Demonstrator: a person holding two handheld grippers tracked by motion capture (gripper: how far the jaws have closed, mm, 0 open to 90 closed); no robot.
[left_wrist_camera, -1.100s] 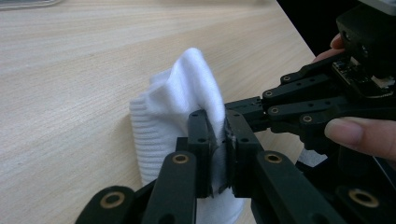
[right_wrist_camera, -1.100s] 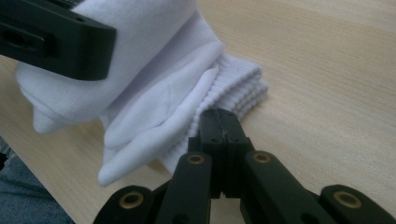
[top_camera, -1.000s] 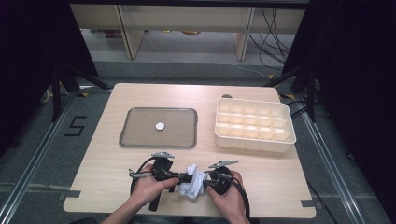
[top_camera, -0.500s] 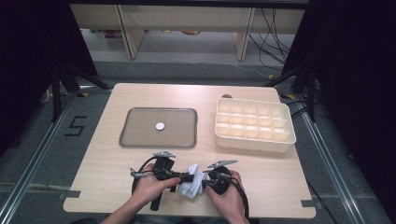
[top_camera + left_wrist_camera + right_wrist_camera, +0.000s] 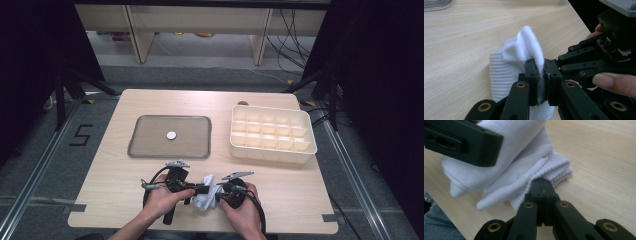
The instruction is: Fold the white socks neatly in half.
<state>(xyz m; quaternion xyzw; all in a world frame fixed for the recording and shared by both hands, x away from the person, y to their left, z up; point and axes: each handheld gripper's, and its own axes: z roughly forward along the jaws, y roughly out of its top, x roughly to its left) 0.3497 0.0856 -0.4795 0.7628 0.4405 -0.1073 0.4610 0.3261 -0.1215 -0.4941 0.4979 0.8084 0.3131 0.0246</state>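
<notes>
A bunched white ribbed fabric sock [image 5: 206, 196] is held at the near edge of the pale wooden table [image 5: 150, 102], between both hands. The left gripper [image 5: 540, 75] is clamped on a fold of it. The right gripper [image 5: 543, 191] is pressed together on the ribbed cuff. A grey rectangular tray [image 5: 150, 145] is seen farther back.

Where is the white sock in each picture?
High view: the white sock sits near the table's near edge, between the left gripper and right gripper.
Left gripper view: it is at centre, pinched in the jaws.
Right gripper view: it is upper left, its ribbed cuff at the jaw tips.
Shared landmark: the light wooden table.
</notes>
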